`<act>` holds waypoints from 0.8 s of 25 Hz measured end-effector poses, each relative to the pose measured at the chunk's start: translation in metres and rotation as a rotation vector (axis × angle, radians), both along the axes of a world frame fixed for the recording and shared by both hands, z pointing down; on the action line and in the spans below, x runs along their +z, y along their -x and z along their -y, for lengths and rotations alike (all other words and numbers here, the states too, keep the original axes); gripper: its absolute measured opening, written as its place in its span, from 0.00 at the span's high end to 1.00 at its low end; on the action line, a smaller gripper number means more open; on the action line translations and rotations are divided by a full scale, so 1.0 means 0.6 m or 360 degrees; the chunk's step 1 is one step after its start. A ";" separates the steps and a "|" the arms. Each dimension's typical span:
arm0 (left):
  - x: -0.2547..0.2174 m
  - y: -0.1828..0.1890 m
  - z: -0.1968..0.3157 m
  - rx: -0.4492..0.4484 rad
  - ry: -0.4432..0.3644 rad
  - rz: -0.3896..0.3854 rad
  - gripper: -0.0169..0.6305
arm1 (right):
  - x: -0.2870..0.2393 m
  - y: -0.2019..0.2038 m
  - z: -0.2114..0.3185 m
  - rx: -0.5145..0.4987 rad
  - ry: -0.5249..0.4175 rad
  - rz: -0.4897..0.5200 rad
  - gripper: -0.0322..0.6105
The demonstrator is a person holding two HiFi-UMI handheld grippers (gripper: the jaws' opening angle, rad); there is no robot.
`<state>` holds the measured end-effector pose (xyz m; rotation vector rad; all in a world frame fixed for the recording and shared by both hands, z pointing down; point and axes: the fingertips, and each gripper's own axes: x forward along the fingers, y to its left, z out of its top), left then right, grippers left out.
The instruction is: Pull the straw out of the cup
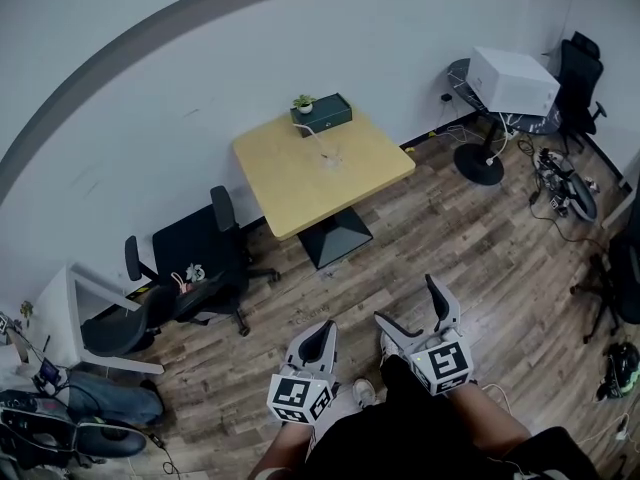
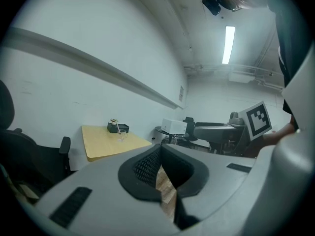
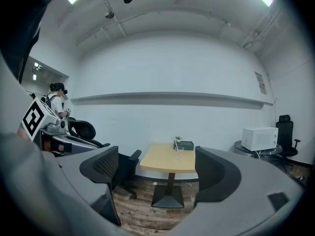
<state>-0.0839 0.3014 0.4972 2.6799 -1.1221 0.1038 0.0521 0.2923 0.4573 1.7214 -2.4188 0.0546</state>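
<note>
You are holding the left hand-held gripper (image 1: pixel 323 334) closed and the right hand-held gripper (image 1: pixel 408 304) open, both empty, while the straw (image 1: pixel 318 138) is sitting in the cup (image 1: pixel 333 158) on the far desk (image 1: pixel 290 183), so nothing is done yet.

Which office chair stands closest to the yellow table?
The black chair just left of the table in the head view; the other chairs stand farther off.

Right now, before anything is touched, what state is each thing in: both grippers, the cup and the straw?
Left gripper: shut, nothing between its jaws.
Right gripper: open wide, nothing between its jaws.
Cup: upright on the table, well away from both grippers.
Straw: standing in the cup, leaning, not yet pulled out.
</note>
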 end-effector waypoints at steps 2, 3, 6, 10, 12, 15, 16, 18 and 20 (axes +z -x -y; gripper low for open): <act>0.003 0.000 0.018 -0.0013 0.0004 0.0006 0.95 | 0.002 -0.003 0.021 -0.0003 -0.0003 0.0002 0.19; 0.005 0.001 0.028 -0.0021 0.0007 0.0009 0.94 | 0.001 -0.004 0.034 -0.0008 -0.0009 0.0001 0.19; 0.008 -0.001 0.064 -0.0052 0.0010 0.0020 0.94 | -0.003 -0.006 0.076 -0.0034 -0.0030 -0.0007 0.19; -0.003 -0.013 0.121 -0.0096 -0.0012 0.0028 0.94 | -0.012 -0.016 0.134 -0.0084 -0.0044 -0.0024 0.19; -0.009 -0.022 0.151 -0.0106 -0.0020 0.0032 0.94 | -0.011 -0.025 0.166 -0.0096 -0.0034 -0.0021 0.19; -0.011 -0.037 0.193 -0.0117 -0.0016 0.0047 0.95 | -0.009 -0.039 0.207 -0.0111 -0.0012 -0.0008 0.19; -0.012 -0.044 0.206 -0.0122 -0.0017 0.0051 0.95 | -0.008 -0.045 0.219 -0.0120 -0.0006 -0.0007 0.19; -0.017 -0.057 0.232 -0.0136 -0.0024 0.0056 0.94 | -0.006 -0.059 0.243 -0.0137 0.0006 -0.0007 0.19; -0.019 -0.070 0.256 -0.0149 -0.0028 0.0056 0.94 | -0.001 -0.076 0.270 -0.0143 0.0026 -0.0020 0.20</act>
